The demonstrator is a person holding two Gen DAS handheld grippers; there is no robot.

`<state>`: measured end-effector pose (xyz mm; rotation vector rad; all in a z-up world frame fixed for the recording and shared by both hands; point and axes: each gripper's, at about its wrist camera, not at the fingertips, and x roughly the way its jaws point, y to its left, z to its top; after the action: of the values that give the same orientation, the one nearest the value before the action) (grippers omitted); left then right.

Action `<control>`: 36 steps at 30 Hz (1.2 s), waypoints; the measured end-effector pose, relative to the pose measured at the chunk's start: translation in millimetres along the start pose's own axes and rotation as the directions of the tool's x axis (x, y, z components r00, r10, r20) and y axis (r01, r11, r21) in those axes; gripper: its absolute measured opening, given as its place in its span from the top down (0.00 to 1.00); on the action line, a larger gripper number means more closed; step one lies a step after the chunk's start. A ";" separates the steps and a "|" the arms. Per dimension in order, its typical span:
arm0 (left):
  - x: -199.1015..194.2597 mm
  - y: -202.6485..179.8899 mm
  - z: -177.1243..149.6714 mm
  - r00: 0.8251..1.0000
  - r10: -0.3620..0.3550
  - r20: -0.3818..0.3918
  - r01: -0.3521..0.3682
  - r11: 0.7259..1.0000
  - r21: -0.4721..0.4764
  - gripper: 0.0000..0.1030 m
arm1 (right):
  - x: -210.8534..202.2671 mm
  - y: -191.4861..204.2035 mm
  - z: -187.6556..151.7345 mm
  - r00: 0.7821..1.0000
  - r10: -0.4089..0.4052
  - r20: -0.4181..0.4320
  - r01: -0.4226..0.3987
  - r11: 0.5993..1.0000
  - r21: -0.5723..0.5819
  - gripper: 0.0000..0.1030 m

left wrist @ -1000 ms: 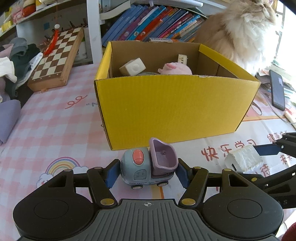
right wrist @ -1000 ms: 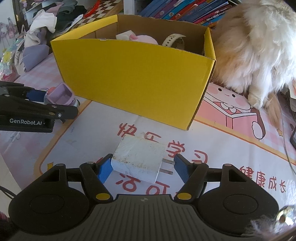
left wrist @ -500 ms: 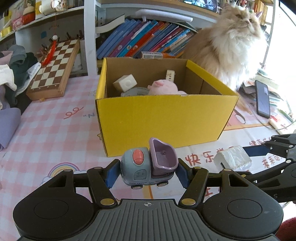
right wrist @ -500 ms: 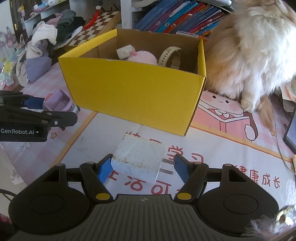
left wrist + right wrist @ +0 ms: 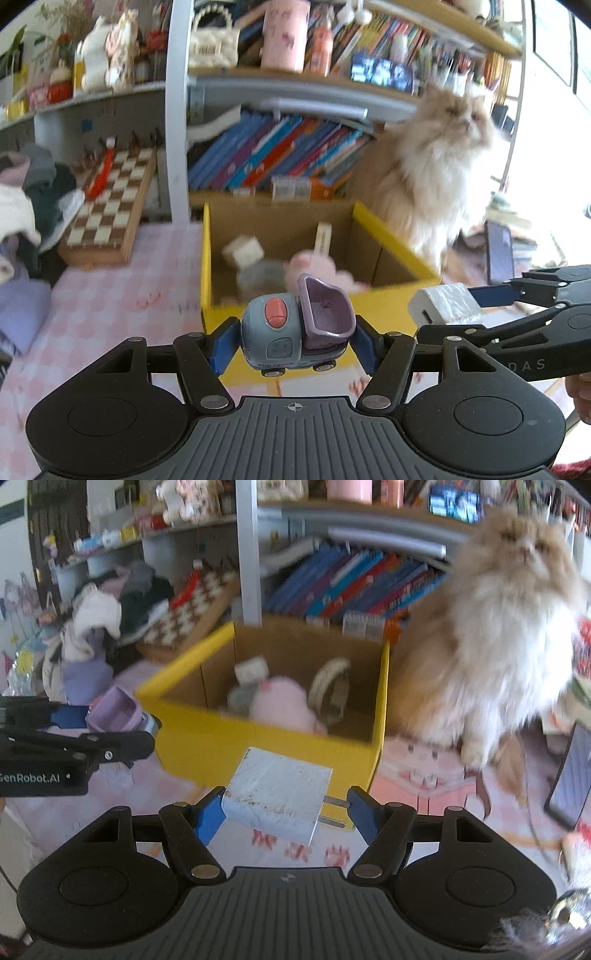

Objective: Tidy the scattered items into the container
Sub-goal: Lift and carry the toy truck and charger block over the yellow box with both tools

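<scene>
My left gripper [image 5: 293, 345] is shut on a grey-blue toy truck [image 5: 295, 330] with a purple bucket, held in the air in front of the yellow cardboard box [image 5: 391, 236]. My right gripper [image 5: 282, 814] is shut on a white plug adapter [image 5: 277, 794], also held in the air before the box [image 5: 266, 751]. Each gripper shows in the other's view: the right one with the adapter [image 5: 443, 301], the left one with the truck [image 5: 118, 710]. Inside the box lie a pink plush [image 5: 280, 701], a white block [image 5: 253, 670] and a watch band [image 5: 330, 683].
A fluffy cat [image 5: 506, 638] sits right of the box, close to its wall. A phone [image 5: 570, 779] lies at the far right. A chessboard [image 5: 110, 206] and clothes [image 5: 26, 199] are at the left. Bookshelves [image 5: 280, 155] stand behind the box.
Both grippers have risen with their items and now look down into the open box from above its front wall. The cat has stayed beside the box.
</scene>
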<state>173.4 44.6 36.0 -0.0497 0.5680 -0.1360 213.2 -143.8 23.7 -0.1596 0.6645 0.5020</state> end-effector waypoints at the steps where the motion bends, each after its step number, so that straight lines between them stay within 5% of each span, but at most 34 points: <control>1: 0.1 -0.3 3.9 1.000 -0.002 0.010 0.002 1.000 0.004 0.38 | -1.9 -0.2 4.9 1.000 0.003 0.016 -0.003 1.000 -0.004 0.33; 16: 35.4 5.9 51.3 0.998 0.020 0.057 -0.022 0.999 0.046 0.38 | 30.1 -26.4 65.2 0.995 0.019 0.096 -0.011 0.996 -0.084 0.33; 36: 116.5 11.8 56.6 0.979 0.058 -0.197 -0.036 0.993 0.112 0.38 | 150.5 -34.7 132.8 0.983 0.180 -0.034 -0.183 0.965 -0.187 0.33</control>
<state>302.4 40.2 20.6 0.0836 0.7614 -0.1262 404.7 -75.1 32.7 -0.2845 0.6501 0.7416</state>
